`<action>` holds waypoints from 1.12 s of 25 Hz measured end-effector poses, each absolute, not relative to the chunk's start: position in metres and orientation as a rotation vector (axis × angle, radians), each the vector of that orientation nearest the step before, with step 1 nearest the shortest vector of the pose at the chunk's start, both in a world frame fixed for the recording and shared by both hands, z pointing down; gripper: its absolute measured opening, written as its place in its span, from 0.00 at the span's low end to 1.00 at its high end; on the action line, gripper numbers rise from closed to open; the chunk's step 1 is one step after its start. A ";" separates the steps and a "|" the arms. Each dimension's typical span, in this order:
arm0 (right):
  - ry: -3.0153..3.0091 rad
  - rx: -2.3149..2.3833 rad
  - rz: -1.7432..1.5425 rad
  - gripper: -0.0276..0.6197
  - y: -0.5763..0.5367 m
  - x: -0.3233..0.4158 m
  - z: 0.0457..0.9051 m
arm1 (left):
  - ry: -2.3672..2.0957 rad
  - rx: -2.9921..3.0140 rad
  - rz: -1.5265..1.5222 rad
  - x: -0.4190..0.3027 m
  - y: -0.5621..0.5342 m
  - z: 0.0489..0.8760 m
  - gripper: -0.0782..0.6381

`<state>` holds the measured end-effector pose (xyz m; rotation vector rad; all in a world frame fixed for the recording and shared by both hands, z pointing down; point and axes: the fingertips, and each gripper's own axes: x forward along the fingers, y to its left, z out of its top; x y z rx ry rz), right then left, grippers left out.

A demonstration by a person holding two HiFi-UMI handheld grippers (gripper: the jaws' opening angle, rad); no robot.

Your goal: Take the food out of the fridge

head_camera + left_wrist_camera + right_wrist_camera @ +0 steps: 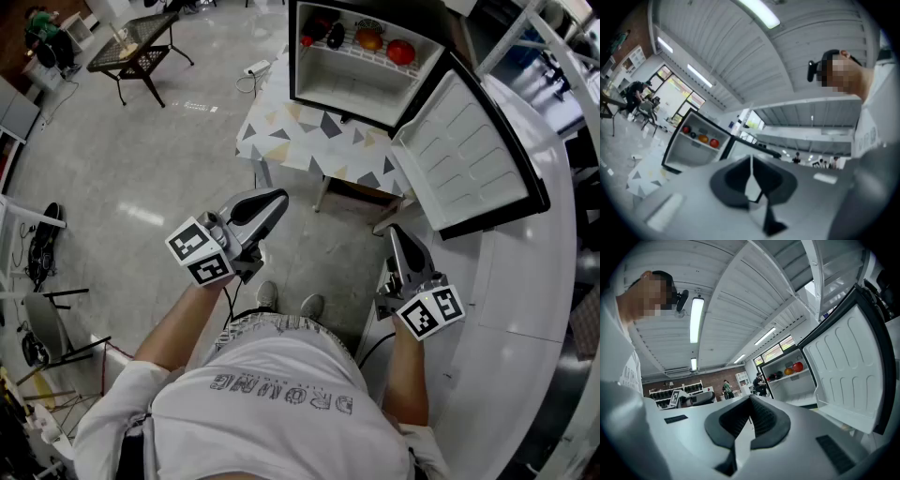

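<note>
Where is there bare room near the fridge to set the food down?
The patterned tabletop is bare in front of the fridge, left of its open door. Inside, the lower compartment under the shelf is bare too. The shelf itself is crowded with a row of food.

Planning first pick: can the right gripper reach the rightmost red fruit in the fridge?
Probably yes: the door stands wide open and nothing sits between the right gripper and the red fruit, but its jaws are shut.
</note>
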<state>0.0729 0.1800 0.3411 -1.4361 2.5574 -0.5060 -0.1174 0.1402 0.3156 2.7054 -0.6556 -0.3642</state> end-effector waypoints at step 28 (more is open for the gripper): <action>2.503 -1.430 -0.606 0.03 0.197 0.134 0.376 | -0.744 2.620 -0.299 -0.070 0.159 0.364 0.13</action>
